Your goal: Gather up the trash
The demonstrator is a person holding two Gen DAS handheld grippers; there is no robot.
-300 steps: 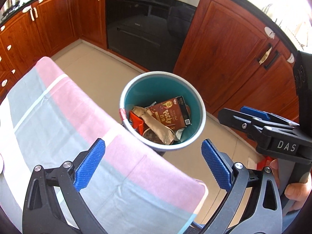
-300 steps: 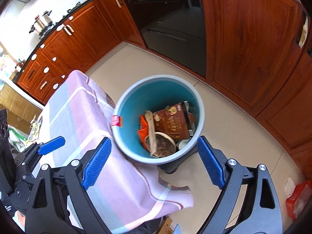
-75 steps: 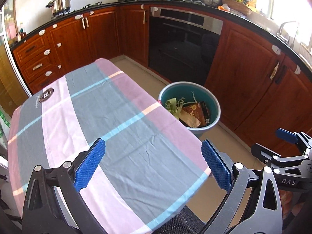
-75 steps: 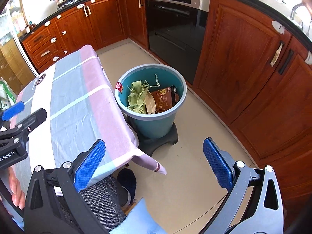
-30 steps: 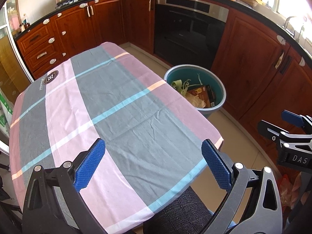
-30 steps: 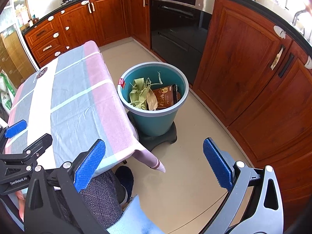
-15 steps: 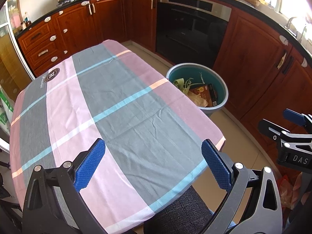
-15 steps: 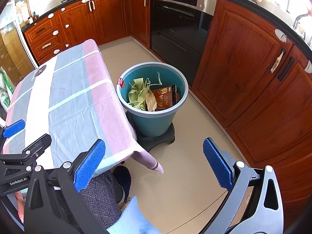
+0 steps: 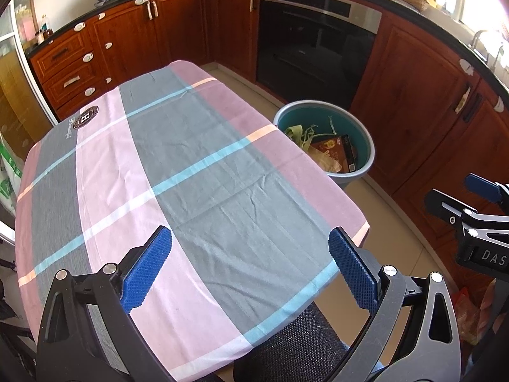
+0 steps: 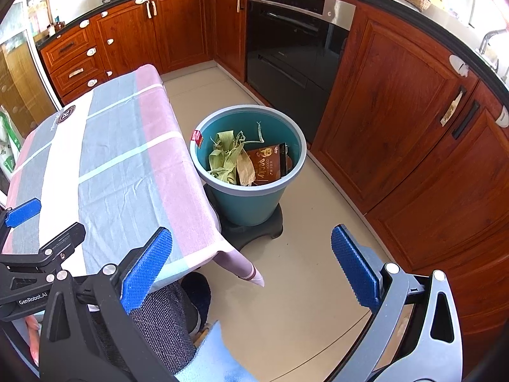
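Observation:
A teal trash bin [image 10: 251, 202] stands on the floor by the table's far right corner, also seen in the left wrist view as the bin [image 9: 366, 167]. Inside lie green corn husks [image 10: 224, 159], a brown snack box [image 10: 267, 164] and a tan wrapper. My left gripper [image 9: 249, 269] hangs open above the near part of the checked tablecloth [image 9: 178, 172], holding nothing. My right gripper [image 10: 251, 269] is open over the floor, short of the bin, also empty.
Red-brown kitchen cabinets [image 10: 397, 102] and a black oven [image 10: 286, 41] ring the floor. The bin sits on a black stand [image 10: 254, 232]. A dark-upholstered chair [image 9: 292, 347] is at the table's near edge. The tiled floor [image 10: 302, 270] lies between table and cabinets.
Both grippers have drawn back and up from the bin, which now looks smaller and farther. Corn husks lie in the bin that were absent ten seconds ago. Both stay open.

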